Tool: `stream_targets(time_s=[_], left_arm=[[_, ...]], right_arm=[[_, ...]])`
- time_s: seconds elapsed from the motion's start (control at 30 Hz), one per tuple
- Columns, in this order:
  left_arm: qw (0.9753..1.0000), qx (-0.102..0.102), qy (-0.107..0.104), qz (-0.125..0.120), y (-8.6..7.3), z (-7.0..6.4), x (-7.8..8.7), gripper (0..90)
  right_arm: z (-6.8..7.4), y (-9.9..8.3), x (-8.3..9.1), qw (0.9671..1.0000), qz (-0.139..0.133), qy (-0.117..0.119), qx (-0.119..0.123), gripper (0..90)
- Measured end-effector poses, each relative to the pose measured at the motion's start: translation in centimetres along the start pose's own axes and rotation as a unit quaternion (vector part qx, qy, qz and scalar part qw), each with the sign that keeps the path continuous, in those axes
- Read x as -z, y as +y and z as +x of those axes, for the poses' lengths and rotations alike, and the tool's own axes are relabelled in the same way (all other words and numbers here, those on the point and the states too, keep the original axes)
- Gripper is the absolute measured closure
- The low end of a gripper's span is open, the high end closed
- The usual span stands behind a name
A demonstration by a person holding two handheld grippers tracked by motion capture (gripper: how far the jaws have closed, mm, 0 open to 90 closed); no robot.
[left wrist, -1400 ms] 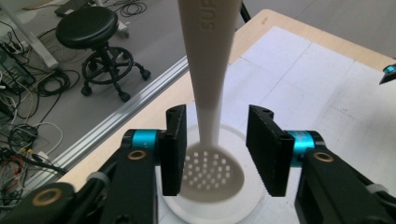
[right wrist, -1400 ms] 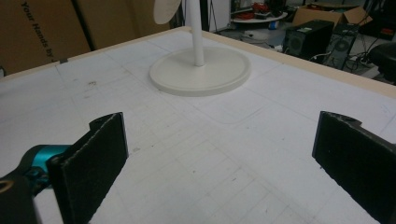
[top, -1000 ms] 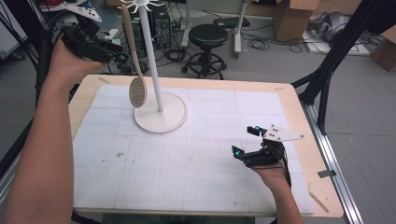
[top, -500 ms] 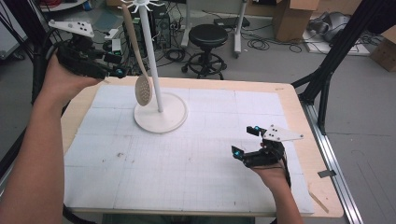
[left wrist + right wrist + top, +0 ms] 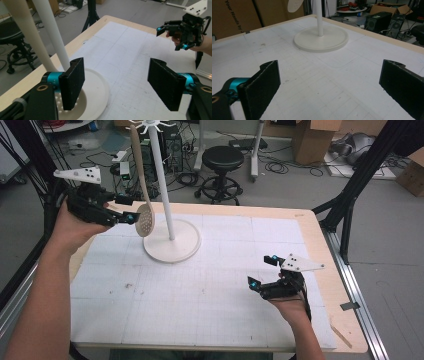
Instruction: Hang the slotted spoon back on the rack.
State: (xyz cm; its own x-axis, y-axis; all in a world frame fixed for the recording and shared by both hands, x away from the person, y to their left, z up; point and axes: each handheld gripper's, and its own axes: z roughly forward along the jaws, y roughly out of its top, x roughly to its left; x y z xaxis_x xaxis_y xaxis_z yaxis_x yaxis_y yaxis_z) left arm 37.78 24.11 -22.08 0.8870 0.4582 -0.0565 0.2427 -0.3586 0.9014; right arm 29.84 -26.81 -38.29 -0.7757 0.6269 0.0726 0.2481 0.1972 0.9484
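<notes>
Stand: we see a white rack (image 5: 171, 239) with a round base on the gridded table (image 5: 210, 310), a pale slotted spoon (image 5: 145, 219) hanging from its top hooks.
Left gripper (image 5: 127, 207): raised by the spoon's bowl, jaws spread wide, gripping nothing; we see the bowl just behind its near jaw.
Right gripper (image 5: 261, 271): low over the table's right side, jaws wide apart, empty.
Writing: a cardboard box (image 5: 242, 15) reads "Your Hands by"; the rest is cut off.

A white stand (image 5: 170, 240) and hanging slotted spoon (image 5: 144, 217) block the table's (image 5: 200, 295) far left; elsewhere lies open
</notes>
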Motion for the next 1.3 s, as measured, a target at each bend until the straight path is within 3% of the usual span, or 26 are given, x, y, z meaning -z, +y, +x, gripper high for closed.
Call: stream_targets(time_s=[0.27,0.47,0.77,0.93,1.3], left_arm=[[0.9999,0.003,-0.005,-0.013,-3.0,-0.9,-1.2,25.6],[0.9996,0.009,-0.011,-0.025,-5.7,-1.6,-2.2,17.2],[0.9983,0.019,-0.038,-0.040,-8.5,-2.2,-3.5,16.1],[0.9964,0.018,-0.053,-0.063,-10.3,-2.6,-4.0,12.5],[0.9958,0.033,-0.047,-0.071,-13.4,-3.3,-5.2,6.5]], right_arm=[[0.0,-0.1,0.0,1.0000,0.002,-0.002,-0.006,2.6],[-0.2,-0.1,0.1,1.0000,0.000,-0.002,-0.004,2.6],[-0.3,-0.2,0.0,1.0000,0.000,-0.005,-0.001,2.6],[-0.5,-0.3,0.1,1.0000,0.000,-0.006,-0.003,2.6],[-0.5,-0.4,-0.3,0.9999,0.008,-0.005,-0.004,2.6]])
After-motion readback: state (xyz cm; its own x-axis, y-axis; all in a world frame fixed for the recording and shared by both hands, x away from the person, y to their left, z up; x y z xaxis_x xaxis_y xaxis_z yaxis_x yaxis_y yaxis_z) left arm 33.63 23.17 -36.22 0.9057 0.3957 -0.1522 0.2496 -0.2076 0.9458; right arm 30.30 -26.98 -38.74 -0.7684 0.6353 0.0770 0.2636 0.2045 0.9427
